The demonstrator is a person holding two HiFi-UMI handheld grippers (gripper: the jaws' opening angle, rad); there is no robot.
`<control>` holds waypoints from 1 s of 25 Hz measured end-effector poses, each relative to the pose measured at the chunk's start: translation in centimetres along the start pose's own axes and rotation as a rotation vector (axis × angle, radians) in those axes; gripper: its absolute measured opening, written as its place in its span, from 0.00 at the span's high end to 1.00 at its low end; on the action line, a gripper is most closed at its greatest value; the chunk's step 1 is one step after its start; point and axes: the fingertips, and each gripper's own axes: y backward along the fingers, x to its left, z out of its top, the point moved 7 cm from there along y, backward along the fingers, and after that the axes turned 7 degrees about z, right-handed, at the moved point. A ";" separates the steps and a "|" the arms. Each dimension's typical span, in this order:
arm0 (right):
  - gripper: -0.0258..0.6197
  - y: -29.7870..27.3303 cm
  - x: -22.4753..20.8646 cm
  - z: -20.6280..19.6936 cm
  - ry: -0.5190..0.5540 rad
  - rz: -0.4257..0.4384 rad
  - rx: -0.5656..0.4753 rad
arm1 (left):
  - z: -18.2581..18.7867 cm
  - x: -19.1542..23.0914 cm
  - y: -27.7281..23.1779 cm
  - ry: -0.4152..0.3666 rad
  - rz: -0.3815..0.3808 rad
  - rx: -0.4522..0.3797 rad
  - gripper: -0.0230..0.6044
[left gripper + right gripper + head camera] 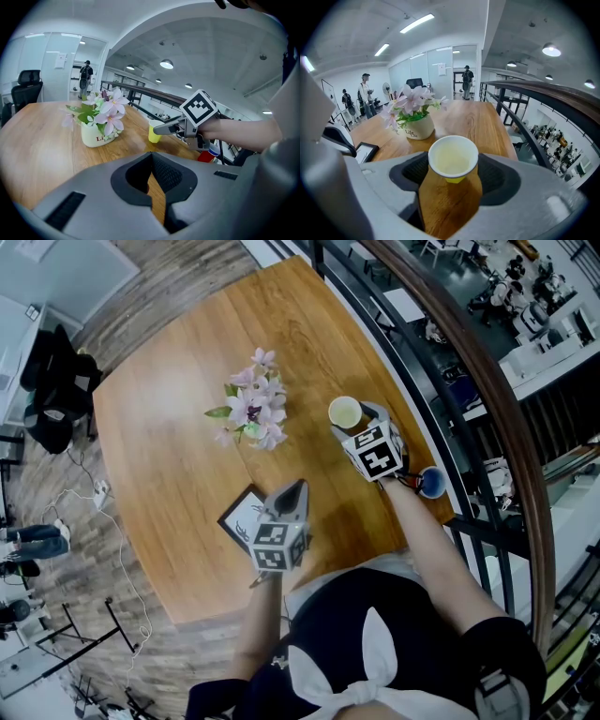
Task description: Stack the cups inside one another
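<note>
Yellow cup (345, 413): a small paper cup, open mouth up and looking empty. It stands on the worktop (169, 427) near the far right edge, to the right of the flower pot (251, 413).
Right tool (353, 423): its jaws stand wide, one on each side of the yellow cup. In the right gripper view the pads meet the cup wall on both sides just under the rim, so I read this as a grip.
Cup and tool: the cup sits centred between the pads, out toward the tips, and upright. Its base appears to rest on the wood, though I cannot be sure it has not left it.
Left tool (295, 491): jaws together at the tips with nothing between them. It hangs near the front of the worktop, over a dark framed card (242, 517), well apart from the yellow cup.
Other cups: a blue cup (432, 483) stands at the right edge by the person's right forearm. The left gripper view shows red beneath it, and whether the two are already nested I cannot tell.
Handling: probably very light with a thin wall, so it should dent or go oval under a hard squeeze, and its smooth taper could let it slip downward.
Where to hold: across the upper wall near the rolled rim, likely the stiffest part, leaving the base free to enter another cup.
</note>
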 end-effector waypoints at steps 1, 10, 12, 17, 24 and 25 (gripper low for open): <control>0.46 0.3 0.1 0.1 0.007 0.000 -0.005 | 0.0 -0.1 0.0 -0.002 -0.003 -0.002 0.94; 0.46 3.7 0.8 1.7 0.017 -0.012 -0.083 | 0.0 -0.5 0.8 -0.024 -0.010 -0.019 0.94; 0.46 4.4 0.9 2.1 0.020 -0.019 -0.112 | 0.2 -0.7 1.1 -0.027 -0.013 -0.030 0.94; 0.46 6.9 1.9 3.7 0.031 -0.016 -0.171 | -0.1 -0.9 1.9 -0.034 -0.014 -0.039 0.94; 0.46 10.4 3.6 5.7 0.046 -0.004 -0.265 | -0.1 -1.0 3.0 -0.038 -0.003 -0.046 0.94; 0.46 11.0 3.8 6.0 0.048 -0.004 -0.278 | -0.1 -1.1 3.2 -0.039 -0.002 -0.047 0.94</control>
